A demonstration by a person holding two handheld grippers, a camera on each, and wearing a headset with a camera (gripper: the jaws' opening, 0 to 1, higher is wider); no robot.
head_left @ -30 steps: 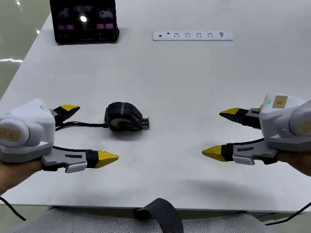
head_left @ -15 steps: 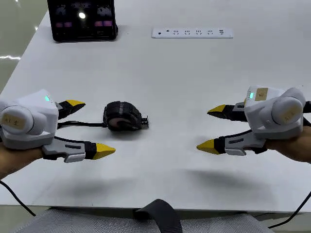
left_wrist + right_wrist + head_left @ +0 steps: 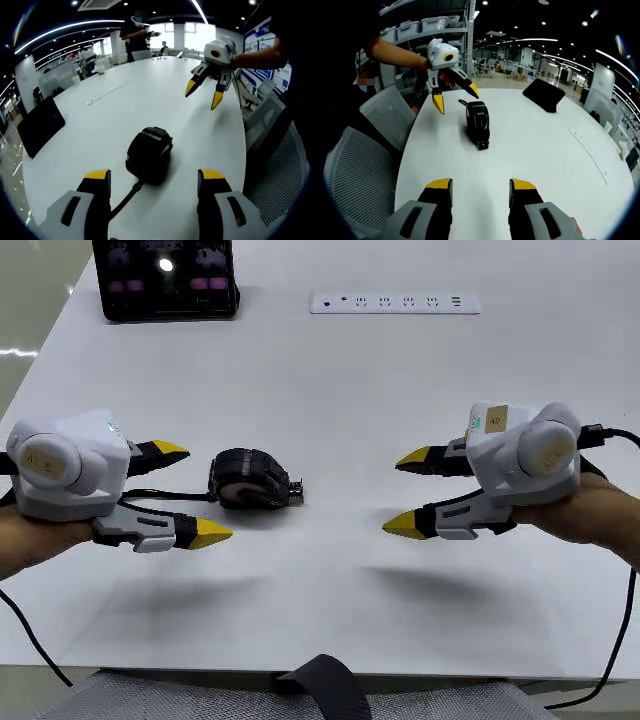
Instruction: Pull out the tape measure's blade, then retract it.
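The worktop [image 3: 330, 390] is bare between the tape measure [image 3: 250, 480] and the right tongs [image 3: 393, 496], so the way to the case from that side is free. The left tongs [image 3: 206, 492] stand just beside the tape measure on its other side, jaws spread wide, and its black cord [image 3: 160, 496] lies on the worktop between them. A dark tablet [image 3: 165, 278] and a white power strip [image 3: 393, 304] stand near the far edge, well apart from the tongs. A chair [image 3: 320, 685] is at the near edge.

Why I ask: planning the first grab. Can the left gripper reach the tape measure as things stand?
Probably yes. The left gripper is open and faces the tape measure, which lies just beyond its jaws; only the measure's own black strap lies between them.
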